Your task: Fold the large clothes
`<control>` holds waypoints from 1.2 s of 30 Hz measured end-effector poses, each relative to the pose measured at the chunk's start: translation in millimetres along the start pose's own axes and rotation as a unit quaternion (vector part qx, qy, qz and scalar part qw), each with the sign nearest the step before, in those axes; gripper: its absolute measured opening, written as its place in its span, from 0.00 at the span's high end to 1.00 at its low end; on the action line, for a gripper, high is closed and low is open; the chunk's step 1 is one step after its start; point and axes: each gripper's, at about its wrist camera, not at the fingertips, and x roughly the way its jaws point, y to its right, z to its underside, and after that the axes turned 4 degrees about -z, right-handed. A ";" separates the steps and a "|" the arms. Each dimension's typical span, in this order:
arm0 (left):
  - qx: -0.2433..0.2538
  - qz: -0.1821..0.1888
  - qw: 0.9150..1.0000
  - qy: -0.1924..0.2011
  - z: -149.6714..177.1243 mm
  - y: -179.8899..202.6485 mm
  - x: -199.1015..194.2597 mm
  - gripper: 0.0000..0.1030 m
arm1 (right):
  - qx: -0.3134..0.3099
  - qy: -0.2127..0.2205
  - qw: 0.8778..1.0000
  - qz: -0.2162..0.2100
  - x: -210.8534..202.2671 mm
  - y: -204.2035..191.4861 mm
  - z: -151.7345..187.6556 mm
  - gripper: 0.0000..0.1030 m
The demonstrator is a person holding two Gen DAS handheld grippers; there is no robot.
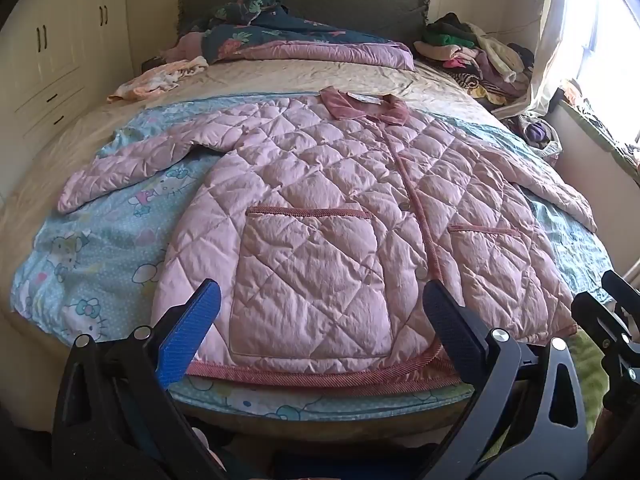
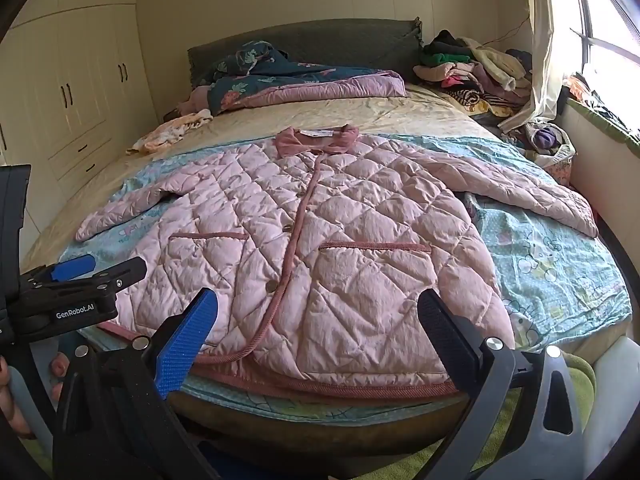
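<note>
The pink jacket [image 1: 320, 208] lies spread, buttoned, front up on the bed [image 1: 280, 76]. Both grippers, left [image 1: 320, 320] and right [image 2: 318, 320], hover with fingers spread, empty. Folding seems unstarted; next, probably pinch a sleeve [image 2: 532, 192] and fold inward.

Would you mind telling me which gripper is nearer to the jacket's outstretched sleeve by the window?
Right. The right gripper hovers open over the hem's window-side half, closer to that sleeve. The left gripper is open over the wardrobe-side pocket, farther away.
</note>
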 end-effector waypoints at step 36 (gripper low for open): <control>0.001 -0.001 1.000 0.001 0.0 0.2 0.1 0.08 | 0.000 0.001 1.000 -0.001 -6.1 -0.4 -3.1 0.04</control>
